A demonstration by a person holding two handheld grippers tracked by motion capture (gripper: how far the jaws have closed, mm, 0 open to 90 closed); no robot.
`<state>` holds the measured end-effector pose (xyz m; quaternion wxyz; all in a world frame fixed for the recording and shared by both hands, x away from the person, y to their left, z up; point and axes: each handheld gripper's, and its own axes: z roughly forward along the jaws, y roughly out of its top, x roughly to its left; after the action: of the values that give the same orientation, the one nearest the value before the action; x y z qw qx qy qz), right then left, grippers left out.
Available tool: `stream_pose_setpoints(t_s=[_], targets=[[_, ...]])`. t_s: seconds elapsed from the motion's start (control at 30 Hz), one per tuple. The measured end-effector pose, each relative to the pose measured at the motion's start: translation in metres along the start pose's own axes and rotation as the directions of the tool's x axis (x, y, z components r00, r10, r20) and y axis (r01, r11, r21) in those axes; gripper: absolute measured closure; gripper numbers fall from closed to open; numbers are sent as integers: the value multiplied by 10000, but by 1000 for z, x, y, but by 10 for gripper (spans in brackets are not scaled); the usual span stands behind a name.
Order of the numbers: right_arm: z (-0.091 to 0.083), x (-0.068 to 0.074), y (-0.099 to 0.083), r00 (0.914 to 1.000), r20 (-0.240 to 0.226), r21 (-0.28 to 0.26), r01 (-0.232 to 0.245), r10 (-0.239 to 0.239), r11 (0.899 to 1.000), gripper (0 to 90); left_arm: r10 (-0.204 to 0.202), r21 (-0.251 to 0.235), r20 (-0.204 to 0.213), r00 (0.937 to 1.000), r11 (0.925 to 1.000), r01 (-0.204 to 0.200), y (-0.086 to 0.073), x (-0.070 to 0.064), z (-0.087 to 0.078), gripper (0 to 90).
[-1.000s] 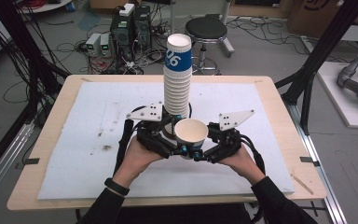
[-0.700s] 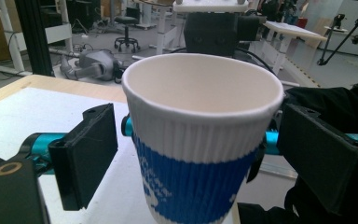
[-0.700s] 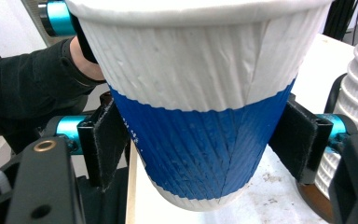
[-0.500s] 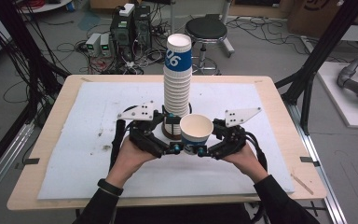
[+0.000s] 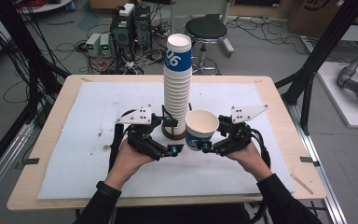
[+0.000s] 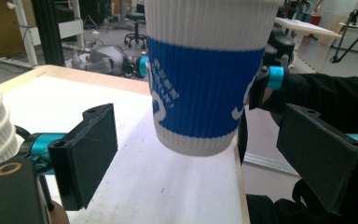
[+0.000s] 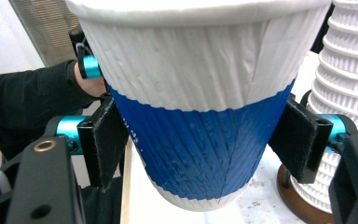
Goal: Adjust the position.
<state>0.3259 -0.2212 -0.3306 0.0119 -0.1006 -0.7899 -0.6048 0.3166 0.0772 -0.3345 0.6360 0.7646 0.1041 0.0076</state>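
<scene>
The paper cup (image 5: pixel 201 129) shifts right, clear of the cup stack (image 5: pixel 177 88) at its 10 o'clock. Right gripper (image 5: pixel 208 145) clamps it aloft; left gripper (image 5: pixel 179 148) gapes wide. Separated, unplaced.

left gripper (image 5: pixel 176 148): black body, cyan collars, grey three-cornered plate with dots, black cable | right gripper (image 5: pixel 204 148): same build | fingers (image 6: pixel 87 154): flat black pads | brass screw heads | black sleeves, dark wristband on left wrist
</scene>
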Motion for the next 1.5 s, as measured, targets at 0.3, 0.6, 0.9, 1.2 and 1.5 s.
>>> stream_pose_setpoints(t_s=[0.3,0.6,0.9,1.2,1.5], targets=[[0,1,1,10000,-59,-147,-69,68,9999,259,-168,133,104,9998,9998,167,-8,-1,15,124],[6,4,1,9996,-282,-89,-91,88,9999,259,-259,229,286,9993,9994,253,-15,-3,32,124],[9,6,1,9991,-412,-66,-146,143,9999,259,-256,245,414,9988,9994,245,-17,-4,39,151],[11,6,0,9989,-444,-6,-161,160,9999,259,-14,243,494,9988,9997,2,-17,-5,38,294],[11,7,1,9986,-497,-40,-174,172,9998,203,17,253,537,9986,9997,-30,-18,-6,39,297]])
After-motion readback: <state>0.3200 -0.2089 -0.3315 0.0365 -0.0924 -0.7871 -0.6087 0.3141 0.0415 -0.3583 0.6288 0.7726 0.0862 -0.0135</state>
